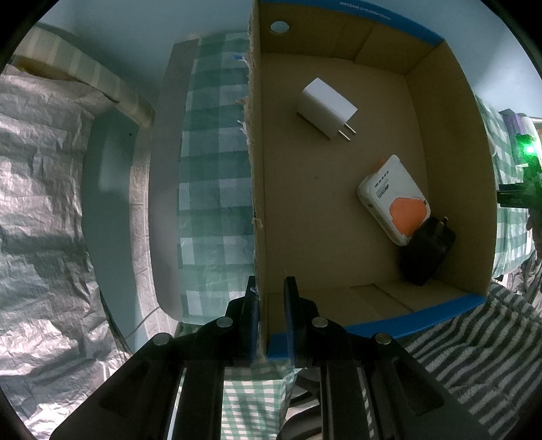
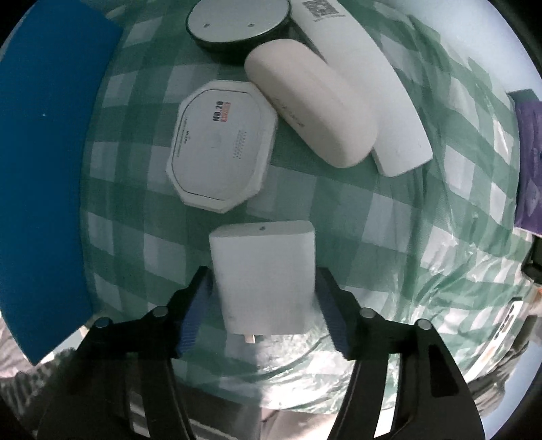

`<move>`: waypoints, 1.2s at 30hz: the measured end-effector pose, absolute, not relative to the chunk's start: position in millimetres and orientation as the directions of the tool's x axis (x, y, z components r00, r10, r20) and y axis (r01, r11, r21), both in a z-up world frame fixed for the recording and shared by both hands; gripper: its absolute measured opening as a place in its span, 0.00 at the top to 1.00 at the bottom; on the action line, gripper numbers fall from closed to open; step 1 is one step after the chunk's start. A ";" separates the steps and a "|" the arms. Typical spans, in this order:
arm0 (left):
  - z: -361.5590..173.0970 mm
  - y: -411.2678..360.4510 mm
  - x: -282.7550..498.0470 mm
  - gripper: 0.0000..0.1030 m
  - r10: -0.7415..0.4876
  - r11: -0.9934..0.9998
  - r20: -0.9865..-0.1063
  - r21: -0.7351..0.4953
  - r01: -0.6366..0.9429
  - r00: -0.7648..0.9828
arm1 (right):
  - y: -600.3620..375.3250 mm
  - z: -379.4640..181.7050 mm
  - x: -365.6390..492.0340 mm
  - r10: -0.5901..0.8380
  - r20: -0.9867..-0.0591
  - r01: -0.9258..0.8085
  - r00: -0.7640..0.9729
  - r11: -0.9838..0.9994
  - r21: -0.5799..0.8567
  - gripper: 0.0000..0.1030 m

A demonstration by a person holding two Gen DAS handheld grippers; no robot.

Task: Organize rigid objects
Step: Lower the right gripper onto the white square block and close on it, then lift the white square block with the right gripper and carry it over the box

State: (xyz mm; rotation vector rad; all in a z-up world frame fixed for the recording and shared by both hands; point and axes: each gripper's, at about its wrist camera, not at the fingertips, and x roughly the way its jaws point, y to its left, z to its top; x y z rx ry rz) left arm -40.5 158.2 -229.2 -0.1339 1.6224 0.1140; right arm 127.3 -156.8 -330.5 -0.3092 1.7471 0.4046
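Note:
My left gripper (image 1: 271, 282) is shut on the near left wall of an open cardboard box (image 1: 450, 135) with blue outer sides. Inside the box lie a white plug charger (image 1: 327, 106), a white and orange power bank (image 1: 394, 199) and a black charger (image 1: 425, 252) in the right corner. In the right wrist view, my right gripper (image 2: 263, 272) points down over a white charger block (image 2: 262, 237) lying on the green checked cloth. The block sits between the open jaws, whose blue pads (image 2: 198, 304) stand close beside its two sides.
Beyond the block lie an octagonal white box (image 2: 222, 149), a cream glasses case (image 2: 311, 101), a long white device (image 2: 366, 84) and a round black-rimmed disc (image 2: 237, 23). The box's blue side (image 2: 50, 169) stands at the left. A purple item (image 2: 530, 152) lies far right.

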 end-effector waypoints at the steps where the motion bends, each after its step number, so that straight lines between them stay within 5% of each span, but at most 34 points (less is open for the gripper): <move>1: -229.1 158.3 -40.7 0.87 -0.017 0.988 -0.998 -0.009 -0.157 -0.053 | -152.5 -331.4 126.7 0.002 -0.979 -0.426 -0.203 0.900 0.090 0.32; 6: -228.9 157.4 -41.0 0.87 -0.015 0.988 -0.999 -0.007 -0.155 -0.052 | -135.2 -333.0 121.5 -0.022 -0.983 -0.426 -0.180 0.903 0.058 0.32; 10: -228.7 157.3 -41.0 0.86 -0.019 0.987 -0.999 -0.011 -0.158 -0.050 | -146.8 -336.6 123.6 -0.043 -0.986 -0.422 -0.162 0.906 0.030 0.49; 23: -227.4 155.7 -40.9 0.86 -0.017 0.988 -0.999 -0.009 -0.155 -0.049 | -196.6 -326.6 128.8 0.046 -0.985 -0.378 -0.167 0.919 0.107 0.50; 36: -227.2 155.4 -41.1 0.86 -0.017 0.988 -0.999 -0.009 -0.154 -0.048 | -176.5 -257.1 115.5 0.087 -0.988 -0.458 -0.129 0.878 0.137 0.50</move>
